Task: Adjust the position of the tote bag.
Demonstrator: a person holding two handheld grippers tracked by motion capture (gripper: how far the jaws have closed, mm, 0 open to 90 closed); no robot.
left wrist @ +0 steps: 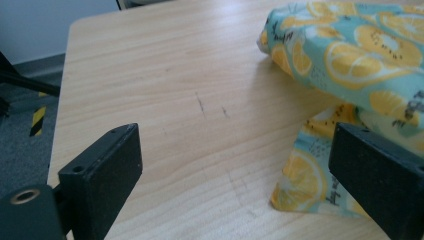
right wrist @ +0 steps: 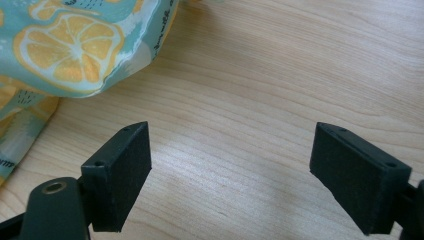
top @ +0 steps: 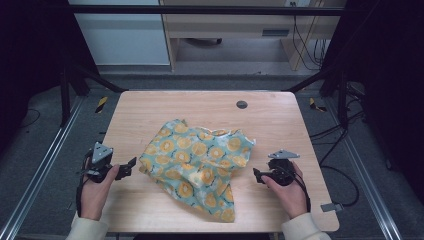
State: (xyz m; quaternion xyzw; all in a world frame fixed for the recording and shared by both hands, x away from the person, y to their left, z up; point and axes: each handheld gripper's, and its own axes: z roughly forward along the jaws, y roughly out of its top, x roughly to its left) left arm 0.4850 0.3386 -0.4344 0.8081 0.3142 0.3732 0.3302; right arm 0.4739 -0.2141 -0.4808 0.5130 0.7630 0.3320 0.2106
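My fingers [left wrist: 100, 175] stand wide on both grippers, gripping nothing. The crumpled lemon-print cloth [top: 197, 162] lies mid-surface toward the near edge, between my left gripper [top: 131, 164] and right gripper [top: 256, 175], touching neither.

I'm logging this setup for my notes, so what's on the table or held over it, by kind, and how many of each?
Crumpled cloths with orange-slice print: 1
Hand-held grippers, both with open jaws: 2, the left gripper and the right gripper
Dark round grommets in the table top: 1
Total: 4
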